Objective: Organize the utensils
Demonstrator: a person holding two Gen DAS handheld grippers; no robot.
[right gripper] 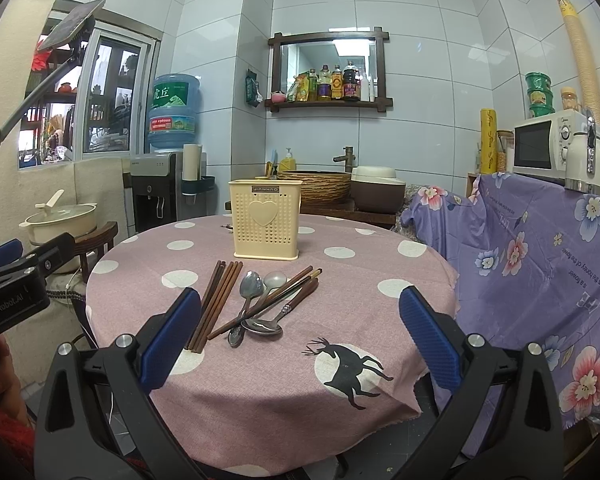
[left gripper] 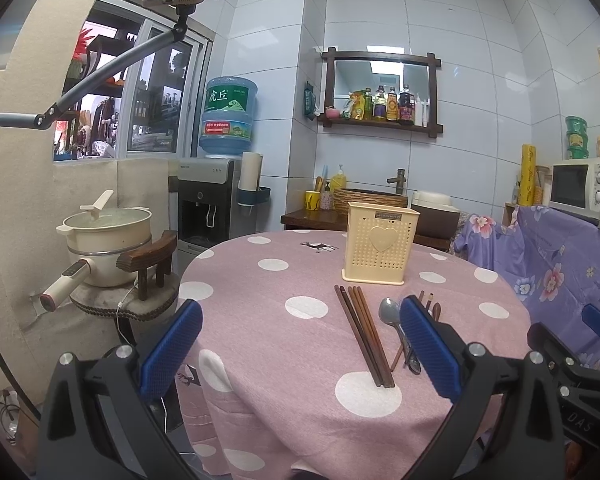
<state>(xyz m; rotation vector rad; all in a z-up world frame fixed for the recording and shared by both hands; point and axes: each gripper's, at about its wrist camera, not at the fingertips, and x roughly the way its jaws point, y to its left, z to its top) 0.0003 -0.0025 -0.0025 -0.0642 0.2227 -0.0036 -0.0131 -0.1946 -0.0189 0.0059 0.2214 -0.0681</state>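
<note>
Hidden: in the left wrist view the right blue pad covers most of the spoon pile; only one steel spoon and a few wooden tips show. A sleeve and part of a hand sit cut off at 8 o'clock in the right wrist view.
Left gripper: spread wide, holding nothing, hanging above the near edge of the counter.
Right gripper: spread wide too, empty, level above the near rim.
Chopsticks: a bundle of dark brown wooden sticks, lying flat at 11 o'clock of the right gripper.
Spoons: steel and wood-handled, crossed in a loose heap just beside the chopsticks.
Holder: cream perforated plastic box with a raised heart, upright at 12 o'clock beyond the utensils.
Cloth: pink, white dots, black deer print.
</note>
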